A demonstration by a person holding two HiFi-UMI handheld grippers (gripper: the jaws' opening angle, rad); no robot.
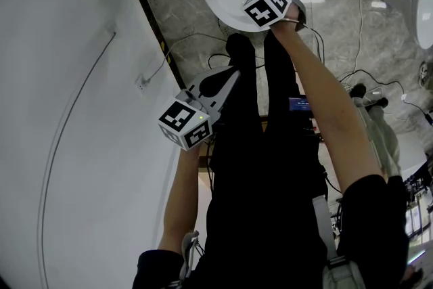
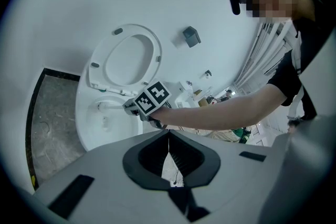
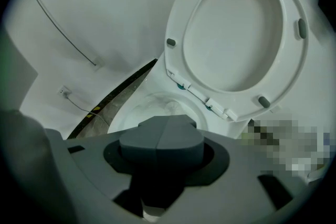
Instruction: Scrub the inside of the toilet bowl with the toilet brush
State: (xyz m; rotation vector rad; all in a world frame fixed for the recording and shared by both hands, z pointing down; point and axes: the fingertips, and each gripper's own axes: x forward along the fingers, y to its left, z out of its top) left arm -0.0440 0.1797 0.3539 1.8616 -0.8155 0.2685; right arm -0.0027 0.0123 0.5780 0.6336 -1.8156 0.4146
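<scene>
The right gripper [image 3: 163, 139] is clamping its jaws on the brush [image 2: 107, 105], which is pointing into the bowl [image 3: 137, 107] just ahead, while the left gripper [image 2: 169, 144] is hanging well back, jaws together and empty.

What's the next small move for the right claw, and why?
Probably dip the right claw a little and sweep the toilet brush around the bowl wall: the seat is up, the claw is shut above the bowl, and a white handle seems to run from it inside. The left claw is shut, empty, away.
</scene>
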